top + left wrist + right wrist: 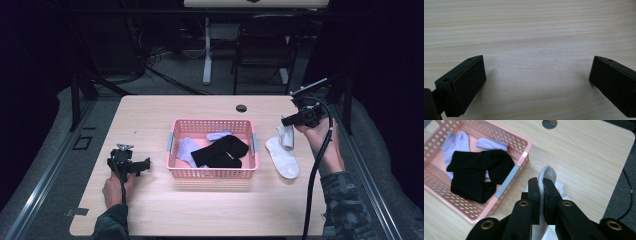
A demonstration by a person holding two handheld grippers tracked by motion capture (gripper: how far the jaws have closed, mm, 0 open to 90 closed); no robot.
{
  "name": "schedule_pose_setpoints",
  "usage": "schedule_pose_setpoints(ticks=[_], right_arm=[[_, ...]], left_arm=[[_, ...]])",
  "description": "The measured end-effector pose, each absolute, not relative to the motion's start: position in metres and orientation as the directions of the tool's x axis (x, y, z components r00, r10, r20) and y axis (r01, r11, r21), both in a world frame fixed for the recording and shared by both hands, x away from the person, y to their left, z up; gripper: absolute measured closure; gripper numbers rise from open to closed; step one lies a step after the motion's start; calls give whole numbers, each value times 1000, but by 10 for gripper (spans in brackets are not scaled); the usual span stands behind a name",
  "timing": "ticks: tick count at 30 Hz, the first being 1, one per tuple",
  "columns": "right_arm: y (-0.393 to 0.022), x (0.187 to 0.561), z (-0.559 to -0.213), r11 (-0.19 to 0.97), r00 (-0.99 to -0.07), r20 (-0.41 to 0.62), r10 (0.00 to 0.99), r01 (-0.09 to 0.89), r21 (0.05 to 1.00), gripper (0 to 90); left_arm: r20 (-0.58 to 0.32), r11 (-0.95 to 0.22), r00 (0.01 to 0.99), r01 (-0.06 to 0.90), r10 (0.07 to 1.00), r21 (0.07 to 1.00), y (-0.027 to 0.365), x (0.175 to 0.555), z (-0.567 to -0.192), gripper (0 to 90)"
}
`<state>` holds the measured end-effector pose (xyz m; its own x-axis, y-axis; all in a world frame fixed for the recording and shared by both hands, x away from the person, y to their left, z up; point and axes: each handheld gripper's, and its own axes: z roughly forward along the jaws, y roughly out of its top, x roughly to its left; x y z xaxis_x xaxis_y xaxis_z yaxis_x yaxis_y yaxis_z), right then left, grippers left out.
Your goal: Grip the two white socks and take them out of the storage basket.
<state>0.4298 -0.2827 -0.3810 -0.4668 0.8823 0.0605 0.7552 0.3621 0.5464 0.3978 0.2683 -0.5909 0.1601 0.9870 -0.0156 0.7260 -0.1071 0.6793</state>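
Note:
A white sock (283, 155) lies on the table right of the pink basket (212, 173), its upper end lifted. My right gripper (287, 120) is shut on that end; in the right gripper view the white sock (547, 174) is pinched between the jaws of the right gripper (541, 185). Inside the basket lie black socks (220, 151) and pale lilac socks (187, 150). My left gripper (145, 164) rests low over the table left of the basket, held by a hand. In the left gripper view the left gripper (537, 75) stands open over bare wood.
A round cable hole (241, 108) sits near the table's far edge. The right gripper's cable (315, 175) trails along the forearm. A chair (265, 45) and a desk leg (207, 50) stand beyond the table. The basket's grey handle (507, 181) faces the right gripper.

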Motion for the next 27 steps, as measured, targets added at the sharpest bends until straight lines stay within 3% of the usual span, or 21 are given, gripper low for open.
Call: schedule_pose_setpoints(ticks=[27], right_arm=[[-293,440,-441,311,-411,135,901,832,459,861]], left_arm=[[-15,-107,160,726,987,679,268,398,-591,7]])
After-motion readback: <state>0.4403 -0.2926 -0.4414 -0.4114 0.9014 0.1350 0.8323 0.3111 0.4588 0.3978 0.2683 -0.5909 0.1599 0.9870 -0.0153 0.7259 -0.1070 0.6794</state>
